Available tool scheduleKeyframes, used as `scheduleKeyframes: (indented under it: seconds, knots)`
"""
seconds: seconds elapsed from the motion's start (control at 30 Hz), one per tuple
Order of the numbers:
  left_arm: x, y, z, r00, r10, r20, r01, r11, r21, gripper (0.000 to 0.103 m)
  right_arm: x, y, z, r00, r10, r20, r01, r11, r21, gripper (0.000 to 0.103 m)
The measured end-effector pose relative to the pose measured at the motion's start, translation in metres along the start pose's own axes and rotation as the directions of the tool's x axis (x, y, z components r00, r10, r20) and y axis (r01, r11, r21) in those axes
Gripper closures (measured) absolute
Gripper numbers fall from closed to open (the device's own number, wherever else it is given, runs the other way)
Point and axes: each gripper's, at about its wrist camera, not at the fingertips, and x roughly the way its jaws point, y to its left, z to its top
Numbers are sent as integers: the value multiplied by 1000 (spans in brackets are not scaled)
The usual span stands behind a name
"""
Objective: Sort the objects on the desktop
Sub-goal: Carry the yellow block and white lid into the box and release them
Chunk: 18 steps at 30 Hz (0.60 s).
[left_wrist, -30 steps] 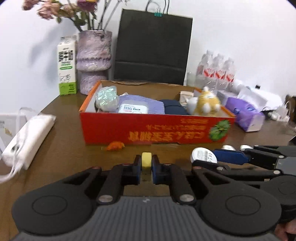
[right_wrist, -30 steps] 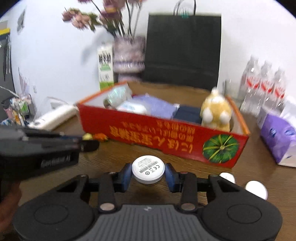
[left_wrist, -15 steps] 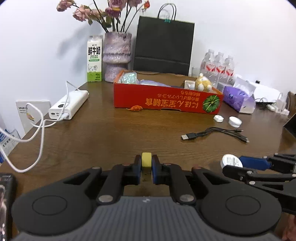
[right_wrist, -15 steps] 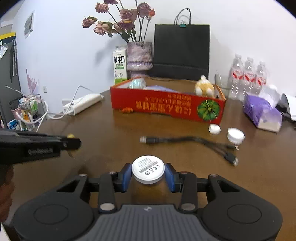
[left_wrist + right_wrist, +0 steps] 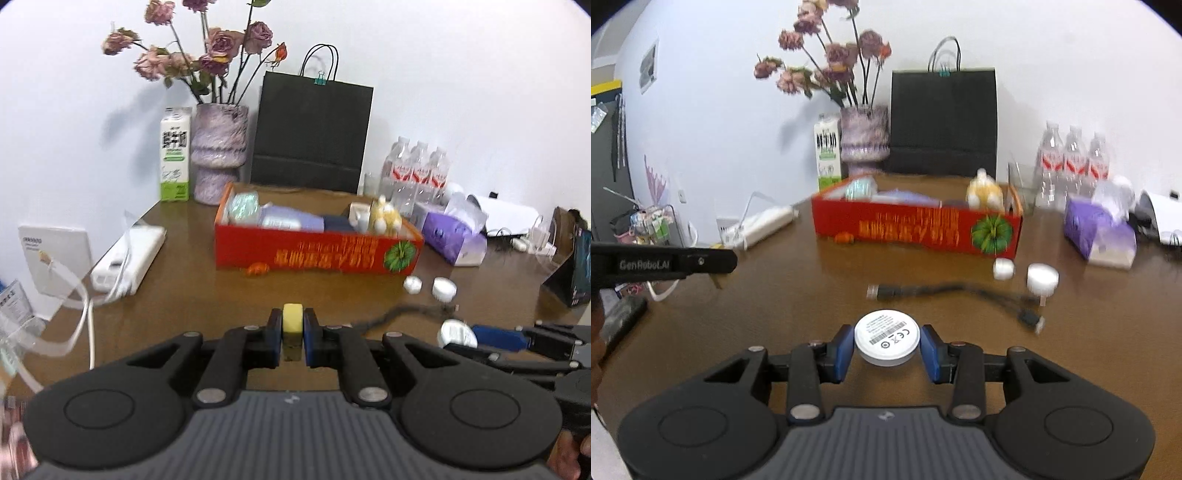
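My left tool [image 5: 293,329]: clamped on a yellow block [image 5: 292,322], above the table [image 5: 184,295] | my right tool [image 5: 887,349]: gripping a white puck [image 5: 887,336] | red box [image 5: 916,229]: ahead, across the table, cable [image 5: 953,291] between.

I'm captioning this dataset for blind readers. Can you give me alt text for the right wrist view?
The right gripper holds a white round disc between its blue pads, above a brown table. Beyond lie a black cable, two small white caps and a red box with a yellow plush toy inside.
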Motion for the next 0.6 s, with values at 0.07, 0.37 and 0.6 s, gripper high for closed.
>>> scheduleKeyframes:
  seconds: [0.07, 0.37, 0.6]
  knots:
    - [11, 8, 29, 1000, -4, 8, 4, 1000, 12, 91, 4, -8, 27, 999, 7, 44, -7, 1000, -9, 65]
    - [159, 29, 146, 990, 25, -138, -15, 997, 74, 91, 130, -36, 157, 994, 98, -46, -97, 995, 24, 65]
    - [259, 39, 151, 956, 83, -283, -48, 991, 128, 88, 260, -52, 169, 966, 67, -250, -48, 996, 79, 65]
